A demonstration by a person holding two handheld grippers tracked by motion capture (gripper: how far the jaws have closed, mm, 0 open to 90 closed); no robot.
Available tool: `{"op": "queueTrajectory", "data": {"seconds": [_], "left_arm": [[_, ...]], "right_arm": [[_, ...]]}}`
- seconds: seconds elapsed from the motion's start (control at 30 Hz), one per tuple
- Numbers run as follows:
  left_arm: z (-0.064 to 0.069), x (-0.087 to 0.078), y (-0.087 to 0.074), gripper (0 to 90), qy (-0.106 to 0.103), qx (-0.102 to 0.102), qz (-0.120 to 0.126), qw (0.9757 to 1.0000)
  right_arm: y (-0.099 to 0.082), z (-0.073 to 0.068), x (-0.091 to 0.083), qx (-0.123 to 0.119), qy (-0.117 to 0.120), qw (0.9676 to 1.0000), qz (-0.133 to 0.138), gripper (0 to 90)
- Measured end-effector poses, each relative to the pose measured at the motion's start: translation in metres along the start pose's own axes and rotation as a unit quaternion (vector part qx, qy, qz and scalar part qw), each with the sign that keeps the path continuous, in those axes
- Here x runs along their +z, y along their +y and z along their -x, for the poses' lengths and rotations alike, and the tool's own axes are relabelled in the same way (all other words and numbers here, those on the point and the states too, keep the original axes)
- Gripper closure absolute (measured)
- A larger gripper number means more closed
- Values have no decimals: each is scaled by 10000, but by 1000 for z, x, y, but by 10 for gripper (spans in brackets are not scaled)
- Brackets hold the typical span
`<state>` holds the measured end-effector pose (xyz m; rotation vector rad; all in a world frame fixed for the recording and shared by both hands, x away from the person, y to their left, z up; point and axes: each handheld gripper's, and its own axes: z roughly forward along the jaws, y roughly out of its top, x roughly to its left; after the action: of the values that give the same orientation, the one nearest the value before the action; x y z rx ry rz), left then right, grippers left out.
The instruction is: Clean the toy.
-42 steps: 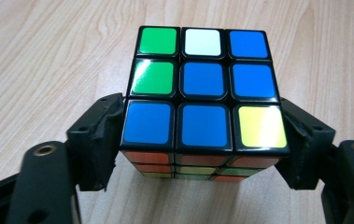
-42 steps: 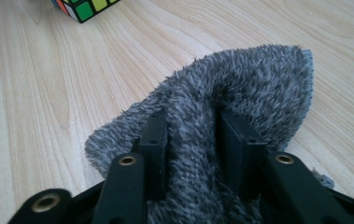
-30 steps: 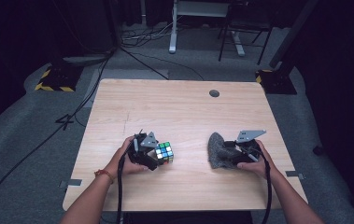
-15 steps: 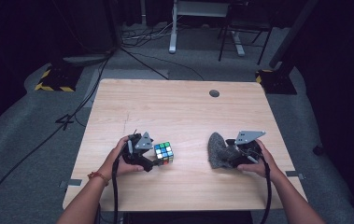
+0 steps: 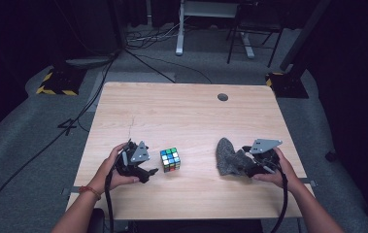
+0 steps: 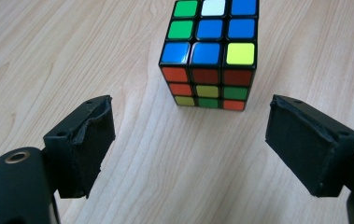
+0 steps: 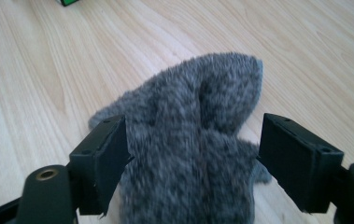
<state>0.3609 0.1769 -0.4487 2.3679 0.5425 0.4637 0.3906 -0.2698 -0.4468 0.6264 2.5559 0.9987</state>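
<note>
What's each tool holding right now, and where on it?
Nothing held. Left tool is open short of the puzzle cube; right tool is open astride the grey fuzzy cloth, pads not pressing.

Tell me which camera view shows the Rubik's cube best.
The left gripper view: the Rubik's cube is close, its stickers clear. The high view shows it small; the right gripper view shows a green corner at the top edge.

Overhead light falls brightly on the bench, while the floor beyond, toward twelve o'clock, sinks into near darkness. Shadows under things are short and soft. The high view is slightly grainy. Both gripper views are evenly lit; the grey fuzzy cloth blurs toward six o'clock.
</note>
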Motion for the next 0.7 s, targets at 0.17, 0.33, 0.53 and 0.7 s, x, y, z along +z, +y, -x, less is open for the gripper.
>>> {"op": "queueTrajectory", "data": {"seconds": [0.17, 0.33, 0.53, 0.7], "left_arm": [[2, -5, -11, 165, 141, -36, -140, 9998], [1, -7, -22, 164, 199, -159, -204, 9995], [0, -5, -32, 165, 222, -242, -254, 9991], [0, -1, -39, 165, 205, -266, -336, 9989]], "right_arm": [[-13, 1, -12, 45, -165, 9999, -7, 245], [-26, -1, -21, -18, -280, 9996, -87, 245], [-47, -1, -29, 128, -279, 9995, -101, 248], [-71, 2, -32, 422, -359, 9983, -165, 247]]}}
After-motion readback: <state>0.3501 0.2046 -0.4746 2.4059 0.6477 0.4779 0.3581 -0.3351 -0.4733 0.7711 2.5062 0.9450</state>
